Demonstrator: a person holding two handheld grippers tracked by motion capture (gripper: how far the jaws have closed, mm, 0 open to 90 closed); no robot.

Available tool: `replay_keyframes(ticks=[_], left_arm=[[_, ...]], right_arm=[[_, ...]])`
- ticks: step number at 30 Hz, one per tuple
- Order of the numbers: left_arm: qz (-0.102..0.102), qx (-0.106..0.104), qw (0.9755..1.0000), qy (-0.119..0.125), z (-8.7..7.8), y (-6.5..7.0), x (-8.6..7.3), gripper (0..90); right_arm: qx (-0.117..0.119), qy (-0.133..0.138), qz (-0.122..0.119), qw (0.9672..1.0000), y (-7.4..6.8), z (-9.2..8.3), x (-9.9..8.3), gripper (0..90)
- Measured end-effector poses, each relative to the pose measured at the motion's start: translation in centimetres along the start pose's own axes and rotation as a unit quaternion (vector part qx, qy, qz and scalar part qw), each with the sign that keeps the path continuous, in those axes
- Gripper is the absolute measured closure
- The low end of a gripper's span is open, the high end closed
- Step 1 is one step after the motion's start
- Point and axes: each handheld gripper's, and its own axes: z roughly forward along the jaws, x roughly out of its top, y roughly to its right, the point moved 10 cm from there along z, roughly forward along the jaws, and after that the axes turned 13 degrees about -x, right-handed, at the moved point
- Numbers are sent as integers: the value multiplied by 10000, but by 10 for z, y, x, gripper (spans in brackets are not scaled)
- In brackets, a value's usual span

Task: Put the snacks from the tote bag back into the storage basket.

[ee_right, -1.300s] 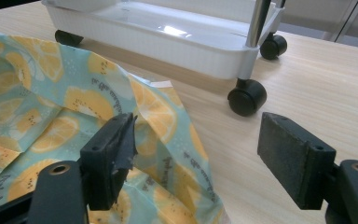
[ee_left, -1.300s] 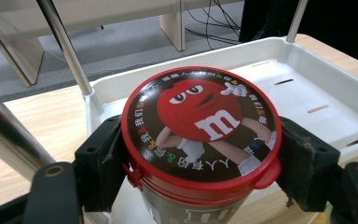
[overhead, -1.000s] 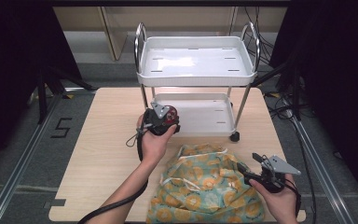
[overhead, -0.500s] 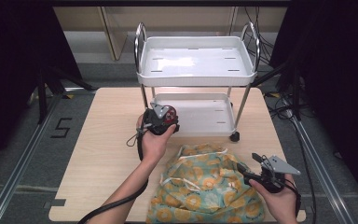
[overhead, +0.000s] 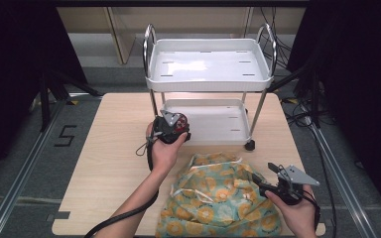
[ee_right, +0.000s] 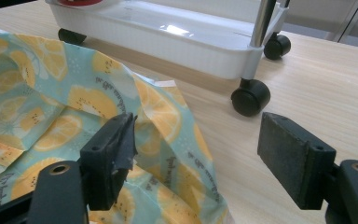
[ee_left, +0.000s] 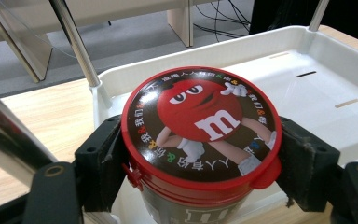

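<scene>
Candy tub (ee_left: 200,140), rigid plastic with red snap lid, judged light and smooth-walled: clamped below the lid rim by the left gripper (ee_left: 200,172), over the cart's lower tray (ee_left: 326,79). Best gripped there, where the rim checks slipping. Right gripper (ee_right: 196,154): jaws held apart, empty, at the fruit-print bag (ee_right: 51,102) beside the cart.

round red-rimmed lid of the dark candy tub (ee_left: 200,122): white "m" on the red character, ringed by coloured Chinese characters | grey floor (overhead: 39,163): black "5" (overhead: 65,135)

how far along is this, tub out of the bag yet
Done: the tub is out of the bag. In hand: the left gripper grips it at the cart's lower tray. Left: setting it down. The right gripper is open beside the bag.
</scene>
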Motion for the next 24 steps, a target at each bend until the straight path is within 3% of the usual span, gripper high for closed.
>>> replay_keyframes(ticks=[5,8,12,14,19,24], left_arm=[[-4,11,10000,-5,1,0,-1,254],[16,21,10000,10,2,0,0,254],[101,68,9999,8,3,-2,2,254],[89,48,9999,25,5,-2,2,254],[68,75,9999,25,6,-1,2,254],[139,137,9998,-55,8,-4,0,254]], right_arm=[[20,-48,217,9998,-3,-1,0,285],[-6,23,110,9999,-1,0,1,285],[13,21,156,9999,-2,0,1,285],[14,-10,84,10000,-1,0,0,285],[25,-37,200,9998,-3,-1,0,285],[11,2,107,9999,-1,0,0,285]])
